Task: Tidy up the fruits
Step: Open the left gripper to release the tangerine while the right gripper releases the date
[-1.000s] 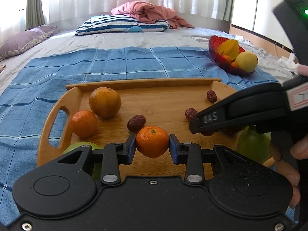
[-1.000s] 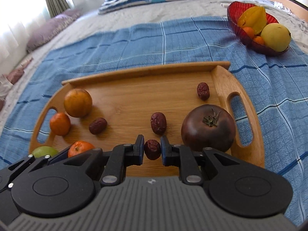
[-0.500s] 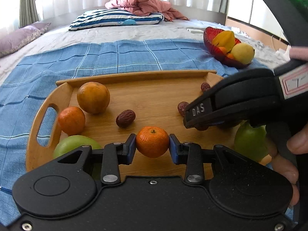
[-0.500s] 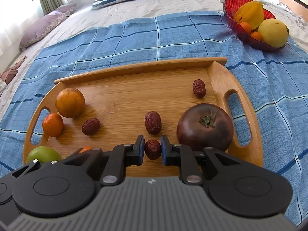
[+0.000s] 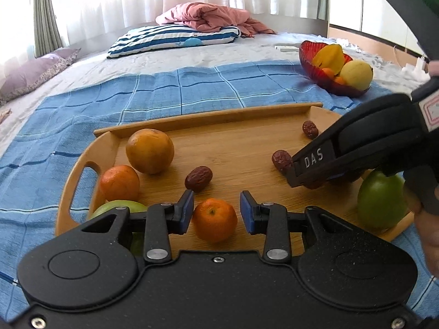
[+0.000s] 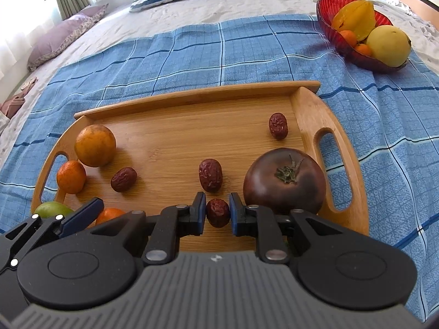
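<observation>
Left gripper (image 5: 216,213): small mandarin (image 5: 214,220) is bracketed, but gaps are seen at both pads, so it is not clamped; fruit rests on the wooden tray (image 5: 233,115), near edge. Right gripper (image 6: 217,212): a red date (image 6: 217,216) is pinched between the pads, near-centre of the tray. Dark tomato (image 6: 284,181) is seen just right of it, another date (image 6: 210,175) just beyond. Red fruit bowl (image 6: 326,19) is placed far right on the blue checked cloth (image 6: 192,63).

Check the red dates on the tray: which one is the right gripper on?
The nearest red date, sitting between the right gripper's pads; the other three dates lie free farther up the wooden tray.
</observation>
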